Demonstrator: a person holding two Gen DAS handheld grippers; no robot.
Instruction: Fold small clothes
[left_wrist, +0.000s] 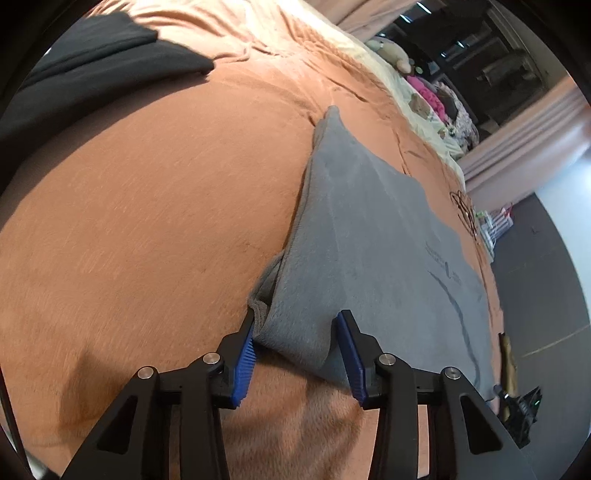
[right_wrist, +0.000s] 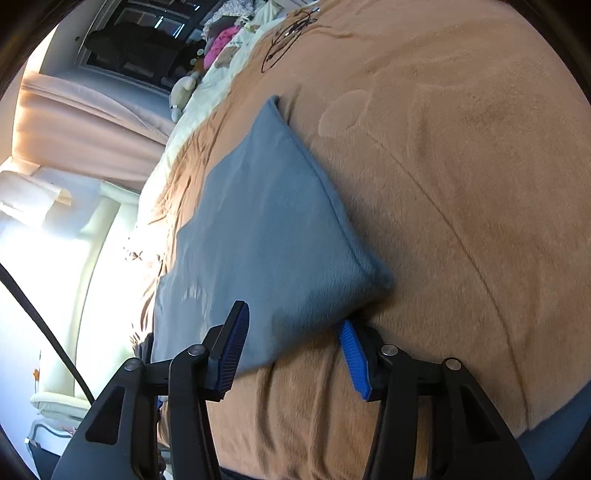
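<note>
Garment: we are working a grey garment (left_wrist: 373, 236) lying centre frame on the orange blanket (left_wrist: 147, 221).
Left gripper (left_wrist: 297, 350): spread, straddling the near corner, not yet pinching.
Right gripper (right_wrist: 291, 350): spread likewise around the opposite near corner.
Risk: closing now, we judge, is inviting blanket pile into the pinch, dragging the fold askew.
</note>
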